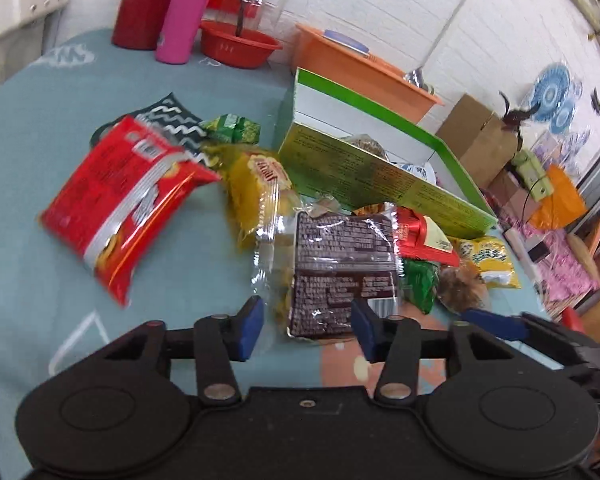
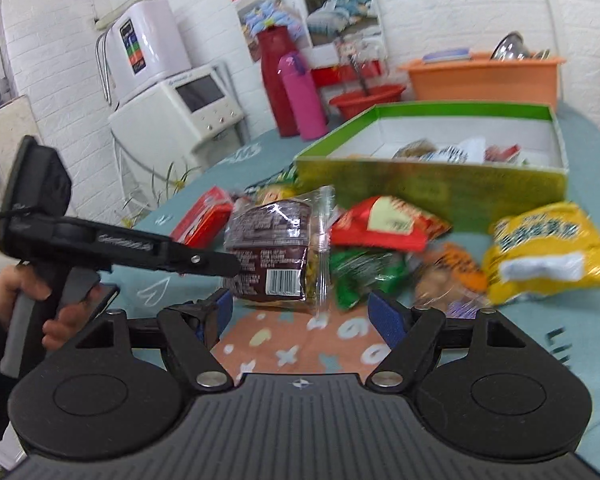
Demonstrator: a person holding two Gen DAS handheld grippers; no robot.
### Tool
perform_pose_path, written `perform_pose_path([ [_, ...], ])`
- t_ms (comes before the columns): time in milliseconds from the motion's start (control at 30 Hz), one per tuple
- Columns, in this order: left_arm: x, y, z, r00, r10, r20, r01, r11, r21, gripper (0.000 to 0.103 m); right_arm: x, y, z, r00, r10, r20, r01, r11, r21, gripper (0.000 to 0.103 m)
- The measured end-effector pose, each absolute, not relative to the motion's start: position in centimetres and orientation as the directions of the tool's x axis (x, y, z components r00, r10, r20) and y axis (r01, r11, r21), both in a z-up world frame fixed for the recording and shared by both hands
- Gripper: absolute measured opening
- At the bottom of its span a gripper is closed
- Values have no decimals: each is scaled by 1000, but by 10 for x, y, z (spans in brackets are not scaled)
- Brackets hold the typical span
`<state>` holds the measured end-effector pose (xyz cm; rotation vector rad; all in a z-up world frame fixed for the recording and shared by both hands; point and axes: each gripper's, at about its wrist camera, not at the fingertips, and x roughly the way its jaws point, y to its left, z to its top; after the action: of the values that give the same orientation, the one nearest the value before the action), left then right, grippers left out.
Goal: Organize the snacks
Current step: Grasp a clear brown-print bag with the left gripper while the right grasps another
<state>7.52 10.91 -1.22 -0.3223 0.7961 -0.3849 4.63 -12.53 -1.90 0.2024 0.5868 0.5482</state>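
A pile of snack packs lies on the teal tablecloth in front of a green box (image 1: 380, 176), also in the right wrist view (image 2: 432, 188). A brown pack (image 1: 340, 272) lies nearest, also seen from the right (image 2: 272, 256). My left gripper (image 1: 308, 330) is open, its pads on either side of the brown pack's near end, not touching. My right gripper (image 2: 306, 316) is open and empty, just short of the brown pack and a green pack (image 2: 360, 272). A red bag (image 1: 120, 200), a yellow pack (image 1: 260, 192) and a yellow bag (image 2: 548, 252) lie around. The box holds a few snacks (image 2: 452, 152).
A red thermos (image 1: 144, 4), pink bottle (image 1: 184, 12), red bowl (image 1: 236, 44) and orange tub (image 1: 364, 72) stand at the table's back. The right gripper's blue pad (image 1: 492, 322) reaches in from the right in the left wrist view. Cardboard boxes (image 1: 480, 136) sit beyond the table.
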Motion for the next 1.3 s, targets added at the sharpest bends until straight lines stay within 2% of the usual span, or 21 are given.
perform_pose_path([
  [33,71,112,-11,647,-457,-610,208,876,-436,103,47,-121,-22,686,550,-477,-439,835,331,103],
  [167,70,110,-7,669,-469,-577,229,868,-440,103,53,-106,-26,668,567,-482,-472,824,315,103],
  [333,74,113,-18,656,-441,-612,184,880,-437,103,63,-98,-32,655,568,-498,-472,823,316,103],
  [533,54,132,-24,665,-447,-598,133,859,-494,103,73,-93,-34,638,575,-513,-503,815,288,103],
  [767,71,124,-29,660,-463,-592,137,848,-512,103,88,-80,-40,607,594,-528,-527,798,293,103],
  [800,72,121,-29,667,-447,-596,137,860,-492,102,87,-81,-42,594,610,-524,-533,786,312,103],
  [833,72,119,-29,672,-435,-599,139,869,-475,96,85,-82,-42,593,611,-524,-528,787,320,100],
  [900,73,120,-30,674,-439,-594,139,865,-482,95,81,-84,-40,604,604,-520,-527,792,309,96],
  [1000,74,120,-31,679,-438,-590,135,864,-485,93,86,-89,-40,610,601,-517,-500,797,338,96],
  [1033,73,118,-31,687,-425,-590,135,872,-471,88,89,-88,-42,609,603,-516,-492,797,351,99],
  [1067,72,115,-31,699,-404,-591,134,885,-446,73,91,-87,-43,610,604,-513,-489,796,356,98],
  [1100,71,111,-32,700,-399,-592,142,891,-432,65,92,-84,-44,616,604,-506,-494,796,350,96],
  [1133,70,108,-33,699,-408,-588,138,883,-449,58,92,-82,-46,620,608,-497,-500,794,347,86],
  [1233,67,104,-28,706,-406,-580,136,882,-451,56,87,-81,-43,621,605,-499,-497,796,346,75],
  [1267,65,102,-25,709,-406,-577,141,883,-448,56,84,-81,-40,629,594,-500,-498,803,328,66],
  [1300,64,102,-21,711,-417,-566,153,878,-454,55,79,-82,-36,642,584,-496,-499,810,307,62],
])
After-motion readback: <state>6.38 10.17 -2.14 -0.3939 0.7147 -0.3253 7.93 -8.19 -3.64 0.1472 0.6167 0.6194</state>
